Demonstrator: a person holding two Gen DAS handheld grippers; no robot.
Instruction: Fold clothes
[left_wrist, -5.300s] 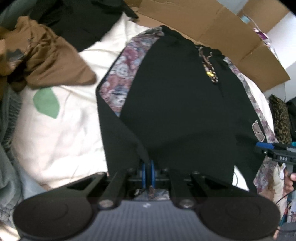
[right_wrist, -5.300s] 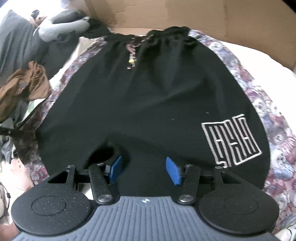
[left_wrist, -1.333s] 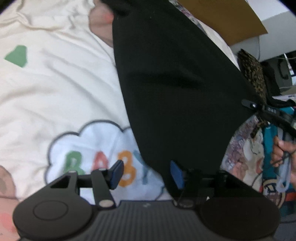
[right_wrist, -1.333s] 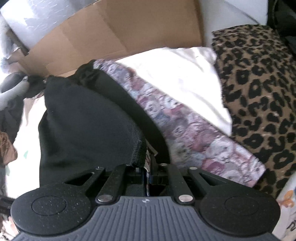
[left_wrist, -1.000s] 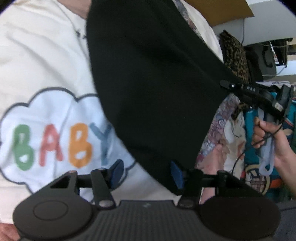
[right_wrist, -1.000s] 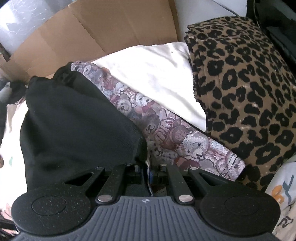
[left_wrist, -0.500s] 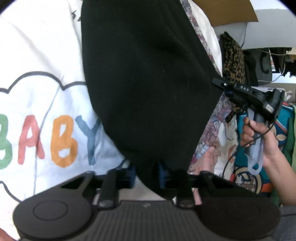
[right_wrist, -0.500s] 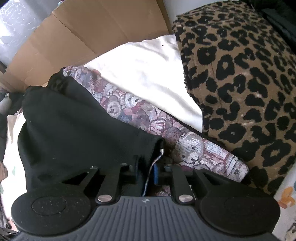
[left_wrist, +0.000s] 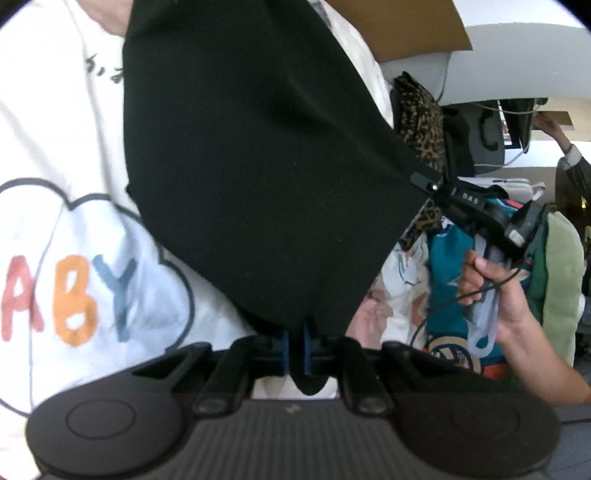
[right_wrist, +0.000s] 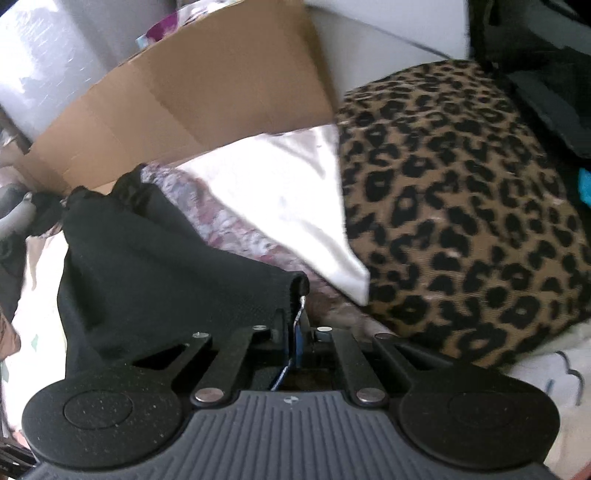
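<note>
The left gripper (left_wrist: 294, 349), open a second ago, now pinches the black shorts' (left_wrist: 258, 166) lower corner; the right gripper (right_wrist: 295, 332) stays clamped on the opposite hem corner, apparently. Shorts hang between both above the blanket (left_wrist: 55, 129) — ready for folding over.

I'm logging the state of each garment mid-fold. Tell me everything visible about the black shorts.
The black shorts are matte, finely textured knit, with a bear-patterned side panel and gathered waistband toward the cardboard. They're lifted, stretched between both grippers: the left gripper is shut on the lower edge, the right gripper on a hemmed corner. Beneath lies a white "BABY" blanket.
</note>
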